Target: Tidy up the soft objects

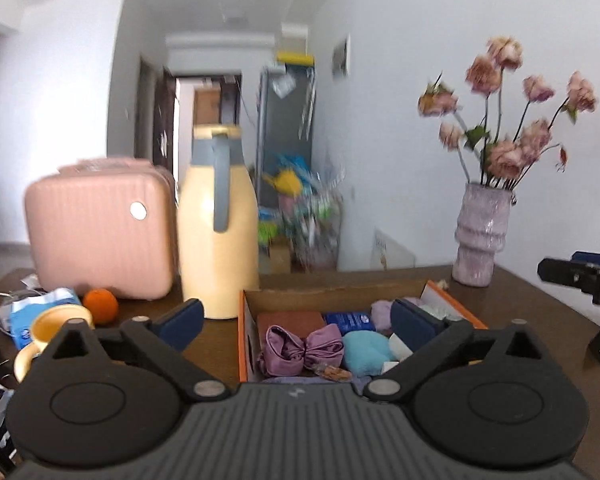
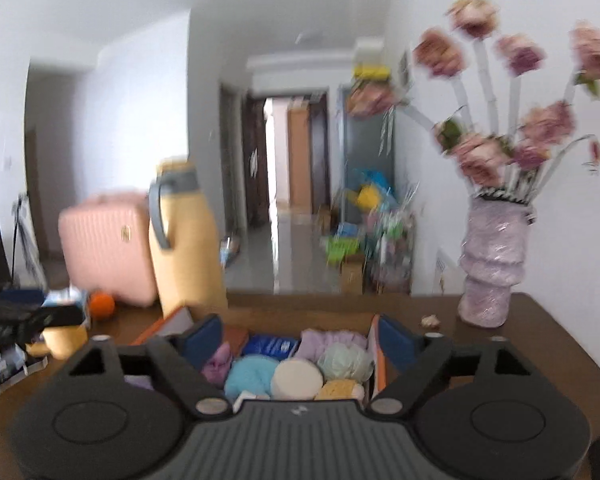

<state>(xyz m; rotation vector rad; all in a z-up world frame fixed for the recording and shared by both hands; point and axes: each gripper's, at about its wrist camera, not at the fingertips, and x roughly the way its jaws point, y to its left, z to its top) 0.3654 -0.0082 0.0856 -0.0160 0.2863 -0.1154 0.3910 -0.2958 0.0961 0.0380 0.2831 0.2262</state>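
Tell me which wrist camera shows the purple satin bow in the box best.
The left wrist view. The purple satin bow lies sharp and whole in the orange box, beside the teal cloth. In the right wrist view only a blurred purple scrap shows, mostly hidden by the right gripper's finger.

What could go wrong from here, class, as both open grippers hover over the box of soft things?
1. The box is packed, so a gripper reaching for the purple scrunchie may also snag the blue pouf.
2. The left gripper could knock the yellow jug.
3. The right gripper could tip the vase.
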